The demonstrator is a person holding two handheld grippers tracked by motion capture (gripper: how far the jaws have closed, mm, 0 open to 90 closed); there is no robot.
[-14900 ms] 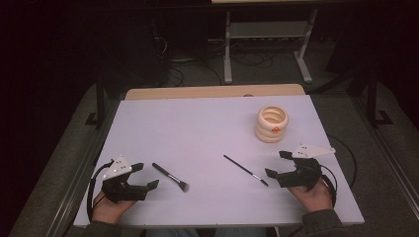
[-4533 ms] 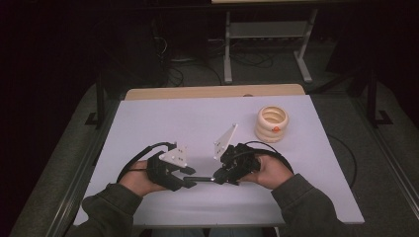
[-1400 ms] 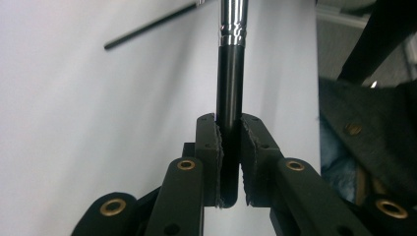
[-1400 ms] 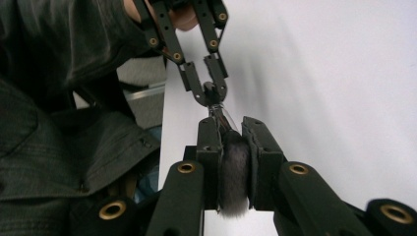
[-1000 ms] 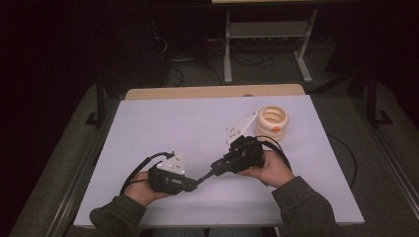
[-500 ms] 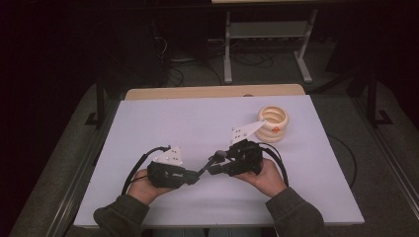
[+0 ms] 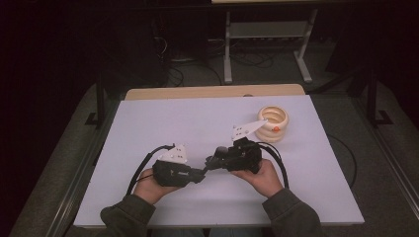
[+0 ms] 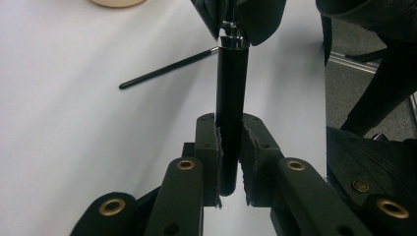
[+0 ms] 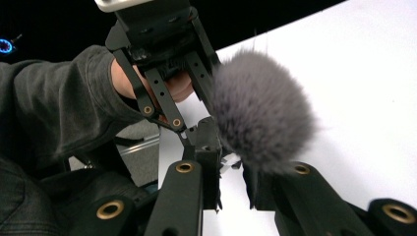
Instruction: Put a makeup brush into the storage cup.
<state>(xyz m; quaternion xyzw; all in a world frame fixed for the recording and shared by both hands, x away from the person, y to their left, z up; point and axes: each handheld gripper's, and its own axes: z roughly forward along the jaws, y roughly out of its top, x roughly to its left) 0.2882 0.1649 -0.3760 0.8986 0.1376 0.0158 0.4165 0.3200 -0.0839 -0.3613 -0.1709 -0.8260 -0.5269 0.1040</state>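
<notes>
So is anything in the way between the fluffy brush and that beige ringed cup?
Nothing upright that I can see. The fluffy brush is clamped in the left gripper. The table toward the beige ringed cup holds just a thin brush, lying flat.

1. The place looks like a lab or recording room rather than a home.
2. A plain white table [image 7: 163, 118] on a wooden board fills the middle of the high view, lit against dark surroundings.
3. Grey carpet [image 7: 54, 163] runs along both sides.
4. At top centre, loose cables [image 7: 197, 74] lie on the floor beside a metal stand [image 7: 267, 44].
</notes>
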